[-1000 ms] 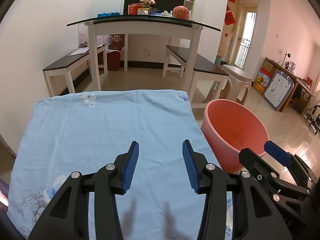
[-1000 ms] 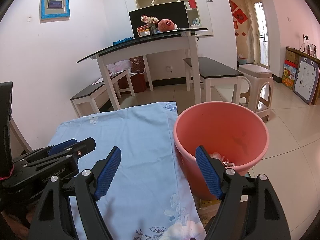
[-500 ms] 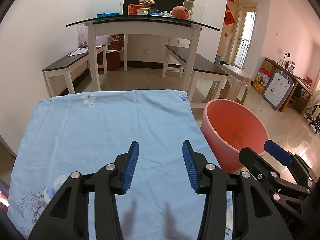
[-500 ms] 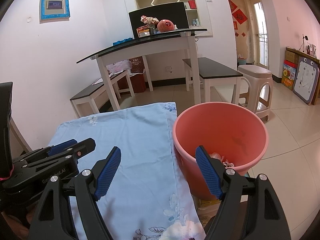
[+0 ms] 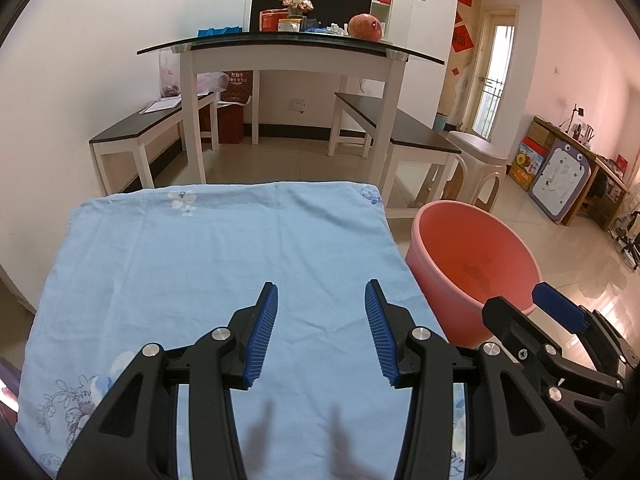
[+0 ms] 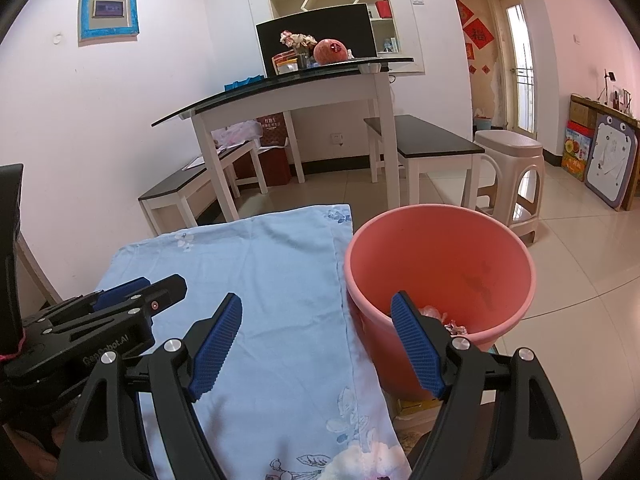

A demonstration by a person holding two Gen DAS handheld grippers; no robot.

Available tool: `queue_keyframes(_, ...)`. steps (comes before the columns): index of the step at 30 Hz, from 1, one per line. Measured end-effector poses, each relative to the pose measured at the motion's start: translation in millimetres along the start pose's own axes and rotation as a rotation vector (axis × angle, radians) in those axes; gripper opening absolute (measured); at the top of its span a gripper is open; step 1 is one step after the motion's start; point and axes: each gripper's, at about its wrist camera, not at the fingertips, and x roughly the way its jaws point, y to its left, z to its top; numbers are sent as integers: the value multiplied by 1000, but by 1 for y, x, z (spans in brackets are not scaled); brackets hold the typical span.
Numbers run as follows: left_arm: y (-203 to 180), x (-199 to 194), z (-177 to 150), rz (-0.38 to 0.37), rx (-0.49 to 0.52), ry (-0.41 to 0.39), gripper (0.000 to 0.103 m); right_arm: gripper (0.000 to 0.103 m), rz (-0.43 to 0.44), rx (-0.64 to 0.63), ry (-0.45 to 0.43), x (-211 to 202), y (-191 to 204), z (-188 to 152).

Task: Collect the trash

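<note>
Trash [image 6: 444, 318]: crumpled scraps, pale and pinkish, lying at the bottom of the bin; seen only in the right wrist view, partly hidden behind the right gripper's right finger. What the pieces are cannot be told.
Bin [image 6: 440, 264]: round salmon-pink plastic tub, upright, standing just beside the right edge of the cloth-covered surface [image 5: 216, 248]; its rim sits lower than the cloth's top. A dark smudge marks the inner wall.
Cloth: light blue with small floral prints at the corners, spread flat, a few soft creases; nothing lies on it.
Left gripper [image 5: 320, 332]: black frame, blue ribbed pads, jaws parted with a clear gap and nothing between them; poised above the near middle of the cloth, angled downward. Finger shadows fall on the cloth below.
Right gripper [image 6: 316, 344]: jaws spread wide, nothing between the pads; left finger over the cloth's right margin, right finger over the bin's near rim.
Relative position: the two grippers are side by side, apart; each appears at the edge of the other's view.
Background: white-legged table with dark glass top [image 5: 288, 44] carrying flowers, boxes and a round reddish fruit; two dark-topped benches [image 5: 400, 132] beside it; beige plastic stool [image 6: 508, 172] beyond the bin; tiled floor.
</note>
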Motion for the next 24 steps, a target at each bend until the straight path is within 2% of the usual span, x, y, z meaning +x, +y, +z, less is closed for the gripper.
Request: queue_keyframes(24,6,2,1,16,8,-4,46,76,-10,1,12,4,-2,-2)
